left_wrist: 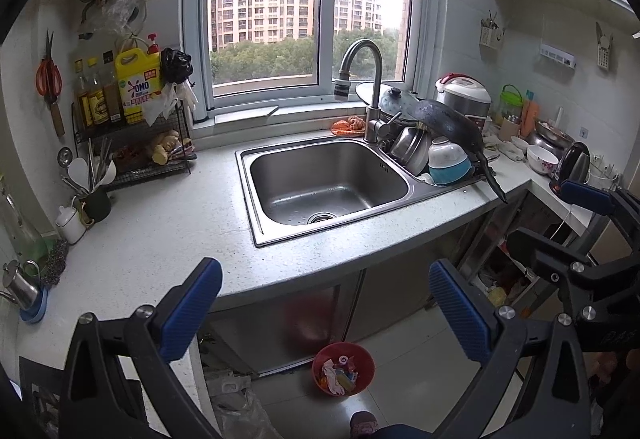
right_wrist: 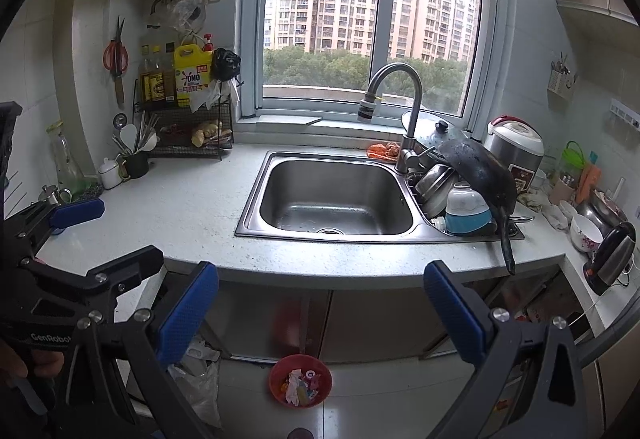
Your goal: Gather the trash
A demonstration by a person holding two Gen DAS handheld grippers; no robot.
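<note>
A red trash bin (left_wrist: pixel 343 369) stands on the floor below the counter, with paper scraps and wrappers in it; it also shows in the right wrist view (right_wrist: pixel 300 380). My left gripper (left_wrist: pixel 326 309) is open and empty, held over the counter's front edge, above the bin. My right gripper (right_wrist: pixel 320 309) is open and empty, at the same height to its right; it also shows in the left wrist view (left_wrist: pixel 560 223). An orange scrap (left_wrist: pixel 349 125) lies on the sill behind the sink (left_wrist: pixel 256 159).
The steel sink has a tall faucet (left_wrist: pixel 370 79). Stacked bowls, a black pan (left_wrist: pixel 452 125) and a rice cooker (left_wrist: pixel 464 97) sit to its right. A wire rack (left_wrist: pixel 132 143) with bottles stands at left. A kettle (left_wrist: pixel 572 165) is far right. Plastic bags (right_wrist: pixel 196 387) lie on the floor.
</note>
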